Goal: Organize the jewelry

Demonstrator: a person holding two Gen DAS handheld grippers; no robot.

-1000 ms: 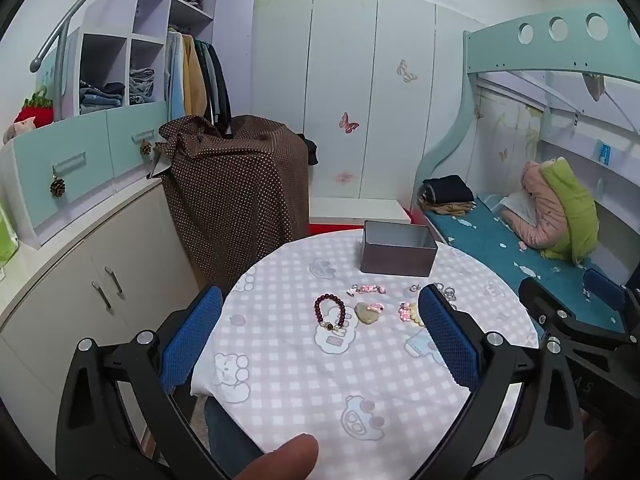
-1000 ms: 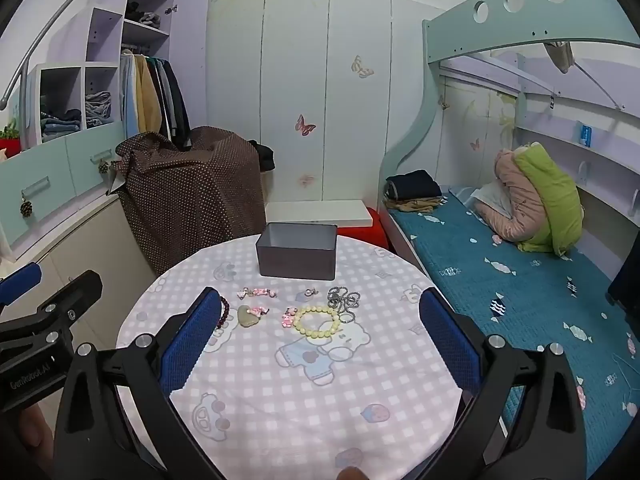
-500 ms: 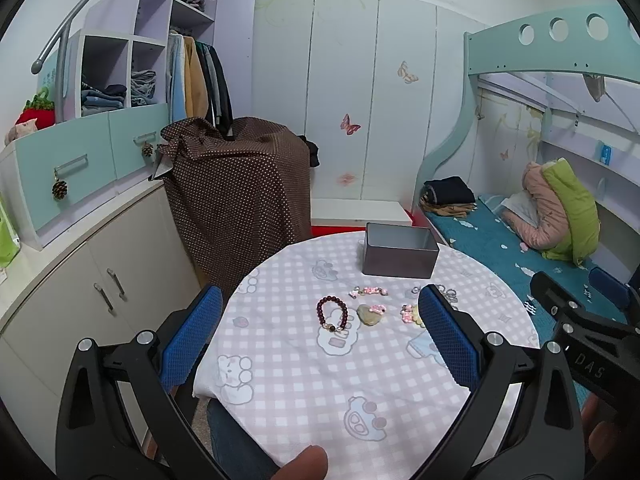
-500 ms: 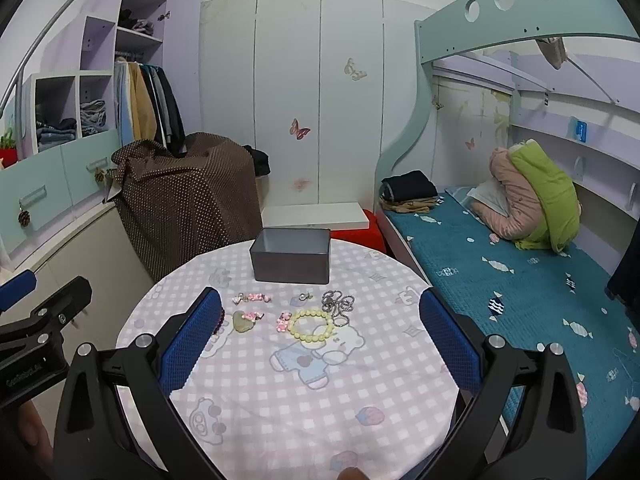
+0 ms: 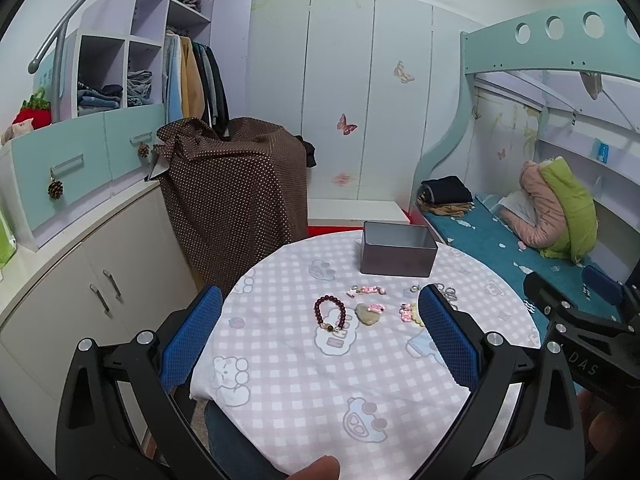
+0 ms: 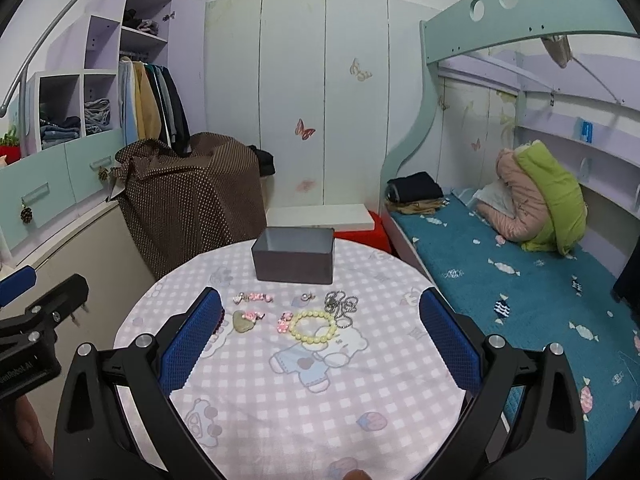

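Note:
A grey open box (image 5: 398,254) (image 6: 294,255) stands at the far side of a round table with a pink checked cloth (image 5: 304,376) (image 6: 360,392). In front of it lie a dark red bead bracelet (image 5: 330,314), a heart-shaped stone pendant (image 5: 368,314) (image 6: 243,321), pink hair clips (image 5: 366,290) (image 6: 253,298), a pale yellow bead bracelet (image 6: 312,326) and a silver chain (image 6: 340,307). My left gripper (image 5: 320,340) is open and empty, held above the table's near side. My right gripper (image 6: 320,344) is open and empty, also above the near side.
A cabinet with drawers (image 5: 80,240) runs along the left. A brown dotted cloth covers something (image 5: 236,200) behind the table. A bunk bed with a teal mattress (image 6: 520,288) is on the right. White wardrobe doors (image 6: 312,100) are at the back.
Both grippers have drifted slightly; the table and jewelry sit a little lower and nearer in each view. Nothing was taken hold of or moved.

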